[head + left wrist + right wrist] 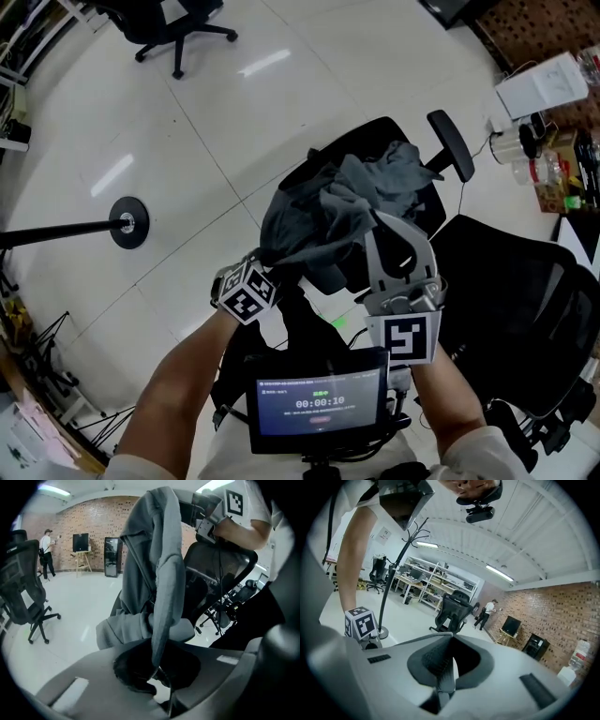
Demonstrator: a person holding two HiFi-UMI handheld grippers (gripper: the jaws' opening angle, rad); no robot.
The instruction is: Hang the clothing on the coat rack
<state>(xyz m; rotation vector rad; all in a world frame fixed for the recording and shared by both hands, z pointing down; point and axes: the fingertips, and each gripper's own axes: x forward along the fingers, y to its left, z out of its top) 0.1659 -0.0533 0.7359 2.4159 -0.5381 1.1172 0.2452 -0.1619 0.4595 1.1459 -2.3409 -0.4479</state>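
Nearest, a lit screen (pixel 319 398) sits between both forearms. Over the black office chair (pixel 453 145), the grey clothing (pixel 347 202) hangs pinched high by the right hand-held gripper (pixel 386 223) and low by the left hand-held gripper (pixel 270 255), well apart from the coat rack (pixel 128 223).

Soft matt grey cloth garment (pixel 347 199), glossy white floor tiles (pixel 202 131), rough brick wall (pixel 93 520)

The right gripper (pixel 450 639) has its pale grey jaws together on a thin fold of grey cloth (pixel 446 680). Beyond stand a tall black metal coat rack (pixel 381 632), a black mesh office chair (pixel 453 609) and a red brick wall (pixel 555 604).
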